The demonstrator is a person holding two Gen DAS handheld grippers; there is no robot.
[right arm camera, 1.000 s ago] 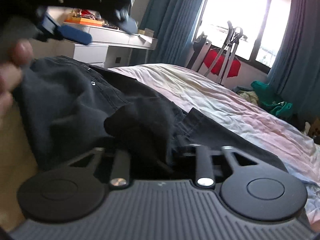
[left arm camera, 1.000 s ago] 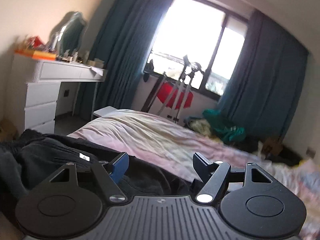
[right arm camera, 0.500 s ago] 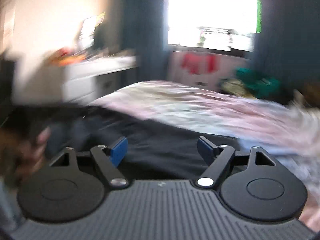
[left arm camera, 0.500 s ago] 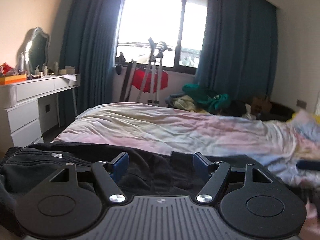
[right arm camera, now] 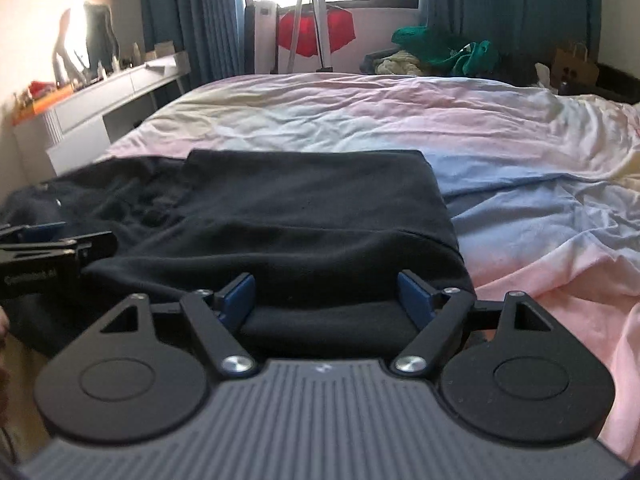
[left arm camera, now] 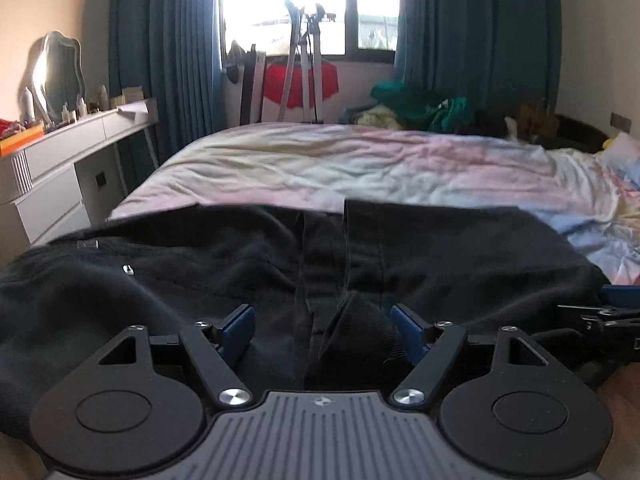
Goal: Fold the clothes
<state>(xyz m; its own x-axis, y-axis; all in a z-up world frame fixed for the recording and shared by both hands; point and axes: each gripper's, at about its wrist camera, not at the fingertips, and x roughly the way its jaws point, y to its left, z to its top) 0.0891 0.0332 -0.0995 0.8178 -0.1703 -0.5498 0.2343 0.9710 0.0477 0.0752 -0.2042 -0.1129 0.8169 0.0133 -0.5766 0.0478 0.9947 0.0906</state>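
Both the left gripper [left arm camera: 322, 330] and right gripper [right arm camera: 326, 300] are hovering open-jawed over the black trousers [right arm camera: 312, 216] at the bed's [right arm camera: 400, 120] near edge. The garment is lying partly doubled; a further fold likely needs both jaws pinching its near edge.

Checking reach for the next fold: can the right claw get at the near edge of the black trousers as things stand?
Probably yes. The right claw is open, with the near edge of the black trousers lying between its fingers on the bed. Nothing blocks it; the left claw, also open, sits off to its left.
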